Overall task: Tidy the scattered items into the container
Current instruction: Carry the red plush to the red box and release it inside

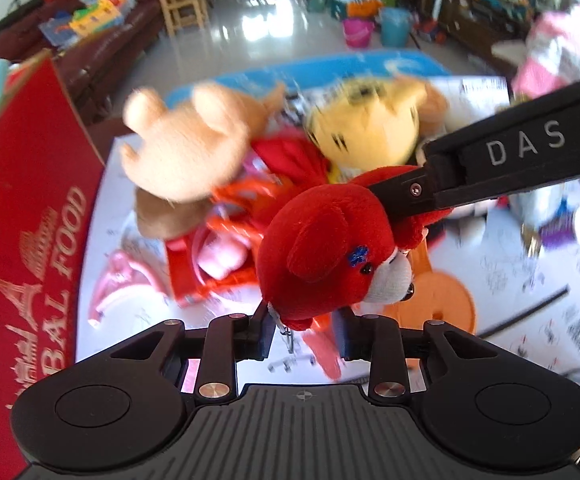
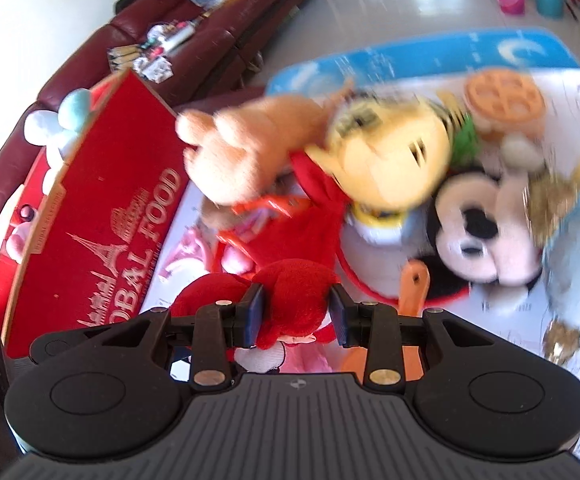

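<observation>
Both grippers pinch the same red plush dog, held up above the toy-strewn white counter. The left gripper has its blue pads pressed on the dog's lower end, and the right gripper clamps red plush between its pads; from the left wrist view its black finger reaches in from the right and bites the top of the dog's head. The dog's long axis runs from the left gripper's pads up toward that finger, and its white muzzle points down and to the right. To the left of the dog stands the red cardboard box, its tall printed wall close by, with pale plush shapes showing over its upper rim. Behind the dog lies a blurred heap: a tan plush, a yellow striped plush and red cloth. To the right of the dog lie a black-and-white mouse plush and an orange plastic piece, leaving little bare counter between them. Beyond the heap the shiny floor is open.
</observation>
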Action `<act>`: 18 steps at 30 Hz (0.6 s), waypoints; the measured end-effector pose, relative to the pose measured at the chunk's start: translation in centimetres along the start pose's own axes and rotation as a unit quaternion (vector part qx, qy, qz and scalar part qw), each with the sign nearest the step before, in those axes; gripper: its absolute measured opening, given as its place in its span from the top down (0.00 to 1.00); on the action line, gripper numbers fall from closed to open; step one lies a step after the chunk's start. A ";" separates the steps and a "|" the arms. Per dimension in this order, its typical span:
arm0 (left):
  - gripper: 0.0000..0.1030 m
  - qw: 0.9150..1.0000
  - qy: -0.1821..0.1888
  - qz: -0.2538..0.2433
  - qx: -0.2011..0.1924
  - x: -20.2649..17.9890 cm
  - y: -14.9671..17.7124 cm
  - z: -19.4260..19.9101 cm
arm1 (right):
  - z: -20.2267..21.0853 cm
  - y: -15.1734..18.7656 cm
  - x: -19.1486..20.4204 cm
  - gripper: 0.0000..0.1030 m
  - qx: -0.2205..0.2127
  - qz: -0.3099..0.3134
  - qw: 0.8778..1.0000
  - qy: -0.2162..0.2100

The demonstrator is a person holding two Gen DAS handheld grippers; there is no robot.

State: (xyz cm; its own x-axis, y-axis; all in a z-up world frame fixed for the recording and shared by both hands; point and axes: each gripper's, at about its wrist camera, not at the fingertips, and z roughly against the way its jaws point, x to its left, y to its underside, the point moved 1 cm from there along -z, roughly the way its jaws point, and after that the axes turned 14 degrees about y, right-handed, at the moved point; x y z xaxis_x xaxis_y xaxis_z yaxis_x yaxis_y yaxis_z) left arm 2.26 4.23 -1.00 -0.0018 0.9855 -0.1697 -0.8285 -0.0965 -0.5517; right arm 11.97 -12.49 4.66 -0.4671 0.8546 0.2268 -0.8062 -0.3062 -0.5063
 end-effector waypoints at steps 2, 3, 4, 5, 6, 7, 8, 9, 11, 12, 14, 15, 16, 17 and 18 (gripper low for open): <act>0.71 1.000 -0.002 0.015 -0.023 0.9 -0.6 1.6 | 0.9 -1.0 1.4 0.61 -0.016 0.015 1.000 -0.004; 0.71 0.999 -0.005 0.024 -0.036 1.5 -0.8 2.5 | 1.3 -1.6 2.3 0.61 -0.024 0.025 0.999 -0.007; 0.71 0.998 -0.009 0.033 -0.048 2.2 -1.0 3.3 | 1.7 -2.2 3.2 0.61 -0.031 0.035 0.999 -0.010; 0.71 0.997 -0.014 0.044 -0.062 2.9 -1.2 4.2 | 2.0 -2.7 4.4 0.61 -0.040 0.048 0.998 -0.014; 0.71 0.995 -0.018 0.057 -0.075 3.7 -1.3 5.1 | 2.4 -3.3 5.6 0.61 -0.049 0.063 0.997 -0.018; 0.71 0.993 -0.024 0.071 -0.088 4.6 -1.4 6.0 | 2.6 -3.8 7.0 0.61 -0.058 0.078 0.995 -0.022; 0.71 0.991 -0.030 0.084 -0.101 5.5 -1.4 7.0 | 2.8 -4.3 8.3 0.61 -0.066 0.093 0.993 -0.026; 0.71 0.988 -0.039 0.096 -0.114 6.4 -1.3 8.0 | 3.1 -4.7 9.9 0.61 -0.075 0.108 0.991 -0.032; 0.71 0.981 -0.059 0.119 -0.139 8.2 -0.9 10.0 | 3.4 -5.5 12.9 0.61 -0.089 0.136 0.986 -0.047; 0.71 0.977 -0.068 0.132 -0.151 9.2 -0.7 11.0 | 3.6 -5.9 14.4 0.61 -0.095 0.149 0.983 -0.056; 0.70 0.969 -0.086 0.157 -0.171 11.0 -0.2 12.9 | 3.6 -6.4 17.4 0.61 -0.104 0.173 0.976 -0.076; 0.70 0.965 -0.096 0.167 -0.180 11.9 0.2 13.9 | 3.6 -6.6 19.1 0.61 -0.108 0.186 0.973 -0.086; 0.70 0.960 -0.107 0.179 -0.186 12.8 0.7 14.9 | 3.6 -6.7 20.6 0.61 -0.111 0.198 0.969 -0.095; 0.70 0.956 -0.116 0.189 -0.190 13.7 1.2 15.6 | 3.5 -6.6 22.1 0.61 -0.113 0.210 0.966 -0.104; 0.70 0.953 -0.125 0.198 -0.193 14.2 1.6 16.3 | 3.3 -6.6 23.7 0.61 -0.114 0.221 0.962 -0.113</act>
State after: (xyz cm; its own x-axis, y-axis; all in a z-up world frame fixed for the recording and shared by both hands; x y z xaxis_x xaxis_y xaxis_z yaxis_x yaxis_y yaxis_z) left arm -8.21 20.37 9.03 -0.4454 0.8588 -0.2530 -0.4677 -0.4641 -0.7522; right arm 5.00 8.35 16.09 -0.8334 0.5416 0.1097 -0.4228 -0.4972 -0.7576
